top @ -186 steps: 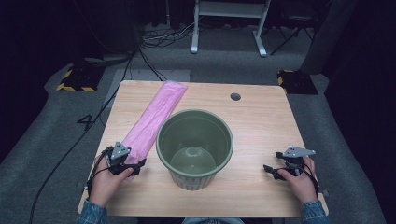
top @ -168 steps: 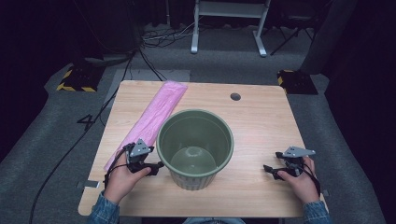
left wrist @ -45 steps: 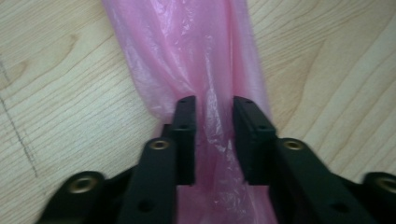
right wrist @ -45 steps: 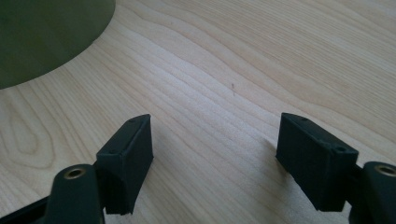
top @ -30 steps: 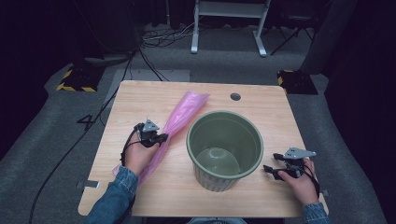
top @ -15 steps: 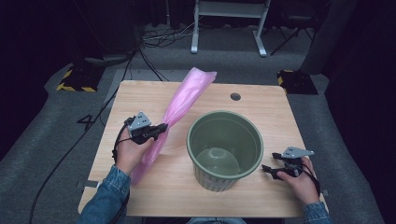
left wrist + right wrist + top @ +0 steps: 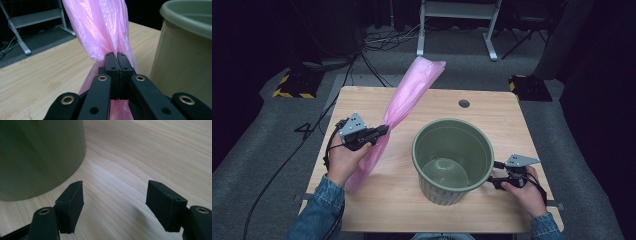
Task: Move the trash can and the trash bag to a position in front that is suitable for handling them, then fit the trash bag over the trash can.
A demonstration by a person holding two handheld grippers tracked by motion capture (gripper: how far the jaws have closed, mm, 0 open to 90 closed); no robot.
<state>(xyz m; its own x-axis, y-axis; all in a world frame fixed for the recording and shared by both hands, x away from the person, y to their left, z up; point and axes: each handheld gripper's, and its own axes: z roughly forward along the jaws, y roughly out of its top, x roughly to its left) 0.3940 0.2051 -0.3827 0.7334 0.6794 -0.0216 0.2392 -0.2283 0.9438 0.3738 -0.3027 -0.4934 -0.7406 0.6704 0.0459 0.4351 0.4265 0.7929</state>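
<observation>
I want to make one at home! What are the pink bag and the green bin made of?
Pink bag: thin plastic film, it seems; glossy, see-through, crinkled.
Green bin: probably hard plastic; smooth, matte walls with a moulded rim.

Translucent pink plastic bag point(image 7: 407, 97), olive-green bin point(image 7: 452, 160) with plain matt wall, light wood-grain table point(image 7: 492, 115) with one dark round hole point(image 7: 464, 103), black gripper jaws with brass-coloured rivets, yellow-and-black hazard stripes point(image 7: 287, 85) on dark grey floor, blue denim sleeves point(image 7: 319, 210).
</observation>
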